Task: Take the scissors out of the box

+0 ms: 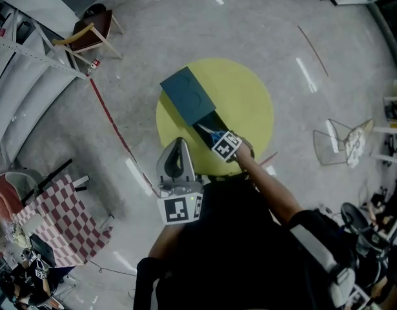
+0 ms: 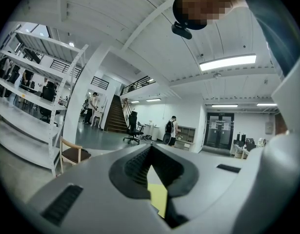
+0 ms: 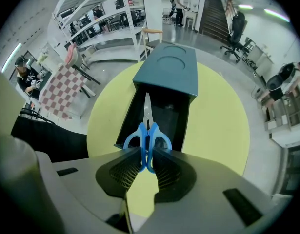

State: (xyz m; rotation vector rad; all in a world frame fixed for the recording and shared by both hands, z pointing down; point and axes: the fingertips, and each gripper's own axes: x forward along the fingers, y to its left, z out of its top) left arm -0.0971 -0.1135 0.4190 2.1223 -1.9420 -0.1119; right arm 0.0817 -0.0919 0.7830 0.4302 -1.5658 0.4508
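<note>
Blue-handled scissors (image 3: 147, 130) hang blades down over the open black drawer (image 3: 164, 112) of a dark teal box (image 3: 167, 67). The box lies on a round yellow table (image 3: 218, 121). My right gripper (image 3: 146, 152) points straight down and is shut on the scissors' handles. In the head view the scissors (image 1: 210, 134) show just beyond the right gripper (image 1: 219, 141), at the near end of the box (image 1: 188, 95). My left gripper (image 1: 177, 146) is held level near the table's (image 1: 250, 102) front edge. Its jaws meet at the tips (image 2: 150, 147) with nothing between them.
A wooden chair (image 1: 91, 34) stands at the far left beside white shelving. A red-and-white checked cloth (image 1: 59, 218) lies at the near left, and a wire-frame chair (image 1: 340, 141) is on the right. A red line (image 1: 114, 131) runs across the floor left of the table.
</note>
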